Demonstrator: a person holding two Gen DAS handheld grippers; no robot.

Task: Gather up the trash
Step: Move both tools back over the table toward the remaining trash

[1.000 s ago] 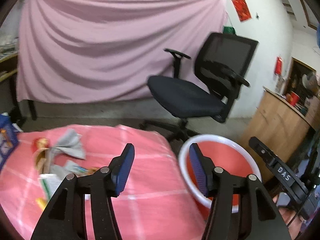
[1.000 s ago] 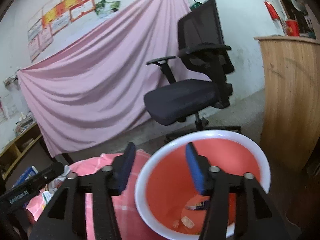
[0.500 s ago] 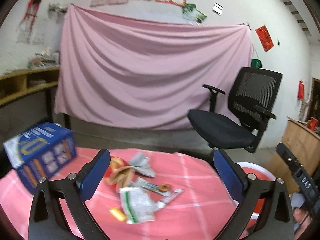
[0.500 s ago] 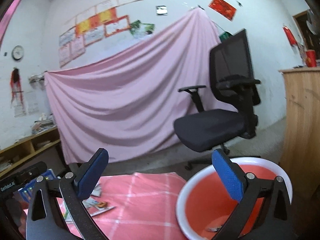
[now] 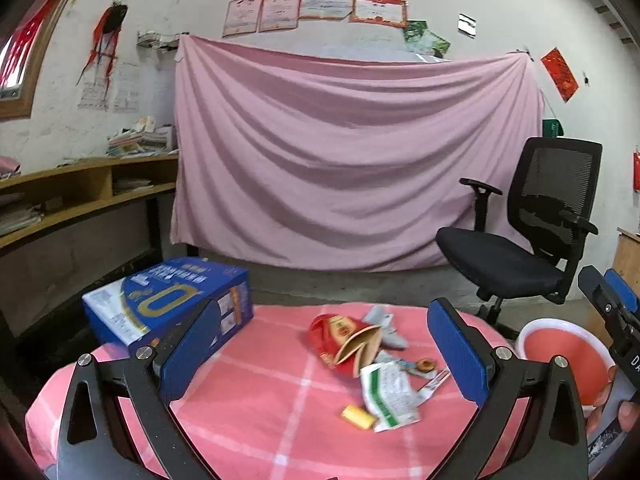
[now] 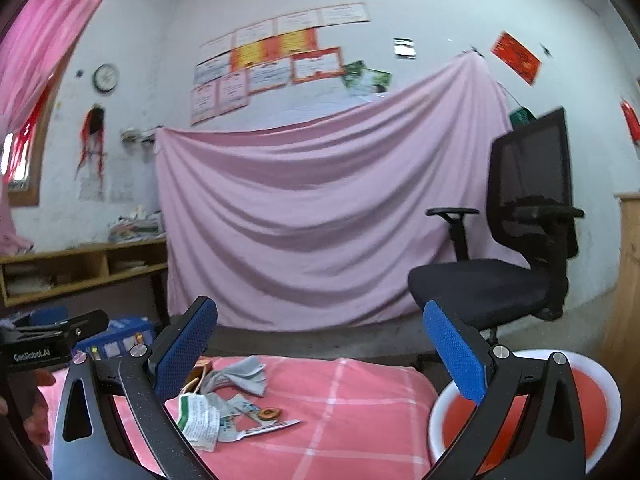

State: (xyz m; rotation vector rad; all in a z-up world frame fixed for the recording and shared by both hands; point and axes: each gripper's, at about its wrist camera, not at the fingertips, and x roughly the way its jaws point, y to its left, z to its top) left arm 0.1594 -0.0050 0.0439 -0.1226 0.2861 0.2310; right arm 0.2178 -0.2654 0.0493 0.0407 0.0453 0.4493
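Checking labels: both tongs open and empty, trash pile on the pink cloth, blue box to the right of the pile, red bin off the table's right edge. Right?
One error: the blue box sits left of the trash pile, as the left wrist view shows. The rest holds: left tongs and right tongs open and empty, pile on the pink cloth, red bin off the right edge.

We read "GenRobot.AI" in pale letters on the black body of the left gripper (image 6: 44,354), seen at the left edge of the right wrist view. In the left wrist view, the black body of the right gripper (image 5: 624,344) at the right edge shows the white letters "DA", cut off by the picture's border. The blue carton (image 5: 168,308) on the table carries a large gold "Q"-like figure and rows of small print, and the certificates (image 5: 316,4) on the wall bear writing too, but we cannot make any of that out.
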